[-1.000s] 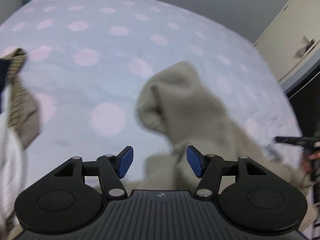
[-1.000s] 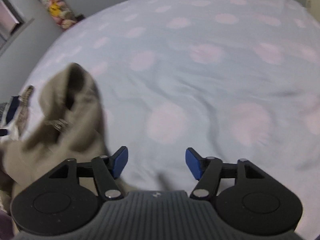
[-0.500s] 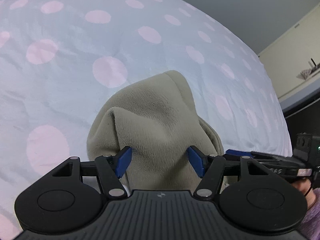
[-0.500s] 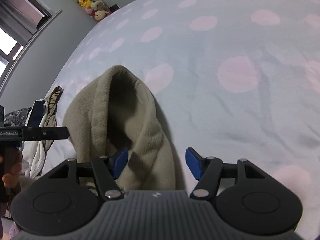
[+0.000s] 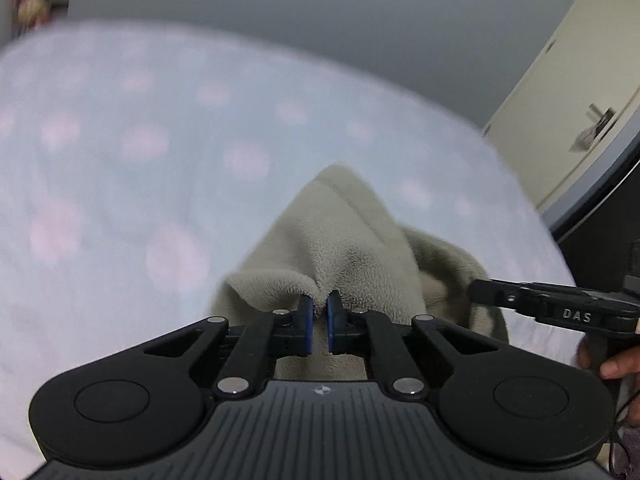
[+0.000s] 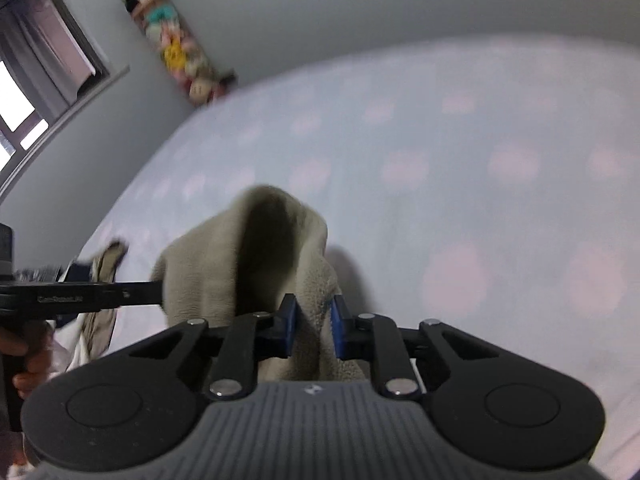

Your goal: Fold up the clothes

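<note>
A beige fleece garment (image 5: 352,248) lies bunched on the pale blue bedsheet with pink dots (image 5: 120,168), lifted at its near edge by both tools. The left gripper (image 5: 319,312) has its blue pads pressed onto a fold of fleece — the right gripper (image 6: 313,318) pinches another edge. More crumpled clothes (image 6: 105,280) lie beside it; stuffed toys (image 6: 172,44) hang on the grey wall.

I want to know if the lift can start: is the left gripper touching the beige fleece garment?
Touching. The left wrist view shows the left gripper closed on a fold of the beige fleece garment, with the fabric edge pinched between its blue fingers.
</note>
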The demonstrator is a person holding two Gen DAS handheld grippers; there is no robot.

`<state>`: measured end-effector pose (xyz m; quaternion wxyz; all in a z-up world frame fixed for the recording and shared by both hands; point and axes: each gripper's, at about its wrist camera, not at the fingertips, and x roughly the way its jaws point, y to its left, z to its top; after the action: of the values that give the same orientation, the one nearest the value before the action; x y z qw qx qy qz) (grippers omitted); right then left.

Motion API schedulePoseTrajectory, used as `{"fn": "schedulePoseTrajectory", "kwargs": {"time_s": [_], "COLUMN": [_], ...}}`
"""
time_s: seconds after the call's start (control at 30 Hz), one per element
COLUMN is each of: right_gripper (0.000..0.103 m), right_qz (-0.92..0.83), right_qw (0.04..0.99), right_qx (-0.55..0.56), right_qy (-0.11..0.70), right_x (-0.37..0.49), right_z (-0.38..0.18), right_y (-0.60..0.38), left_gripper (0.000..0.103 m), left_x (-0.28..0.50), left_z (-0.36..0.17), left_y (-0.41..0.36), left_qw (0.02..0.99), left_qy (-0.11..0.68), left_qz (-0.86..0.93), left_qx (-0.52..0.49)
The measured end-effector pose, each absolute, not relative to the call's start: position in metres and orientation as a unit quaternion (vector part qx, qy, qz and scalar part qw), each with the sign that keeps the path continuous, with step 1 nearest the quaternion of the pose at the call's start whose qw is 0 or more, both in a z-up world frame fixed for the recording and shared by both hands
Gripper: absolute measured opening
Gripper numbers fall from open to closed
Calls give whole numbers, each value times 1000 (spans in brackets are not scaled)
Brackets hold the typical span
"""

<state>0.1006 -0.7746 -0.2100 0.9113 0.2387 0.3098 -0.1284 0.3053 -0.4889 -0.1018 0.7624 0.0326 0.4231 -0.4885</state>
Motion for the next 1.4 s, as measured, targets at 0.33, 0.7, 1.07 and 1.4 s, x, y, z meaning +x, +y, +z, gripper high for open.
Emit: {"fn": "schedulePoseTrajectory", "kwargs": {"time_s": [0.33, 0.7, 1.07, 1.4], "right_gripper": [72, 72, 72, 72], "right_qz": [-170, -212, -285, -351], "right_qw": [949, 904, 853, 843], "right_qx": [148, 189, 228, 259], "right_qy": [221, 321, 373, 314], "right_x": [85, 39, -58, -181], "right_z": [-124, -202, -241, -203], "right_y": [-764, -786, -813, -808], "left_gripper": [33, 48, 58, 68], "left_x": [332, 343, 307, 251], "left_z": [-28, -122, -129, -131], "left_y": [-504, -411, -326, -239], "left_qw": [823, 796, 796, 809], "left_qy": [370, 460, 454, 433], "left_qz": [-423, -376, -379, -359], "left_qx": [78, 121, 129, 167]}}
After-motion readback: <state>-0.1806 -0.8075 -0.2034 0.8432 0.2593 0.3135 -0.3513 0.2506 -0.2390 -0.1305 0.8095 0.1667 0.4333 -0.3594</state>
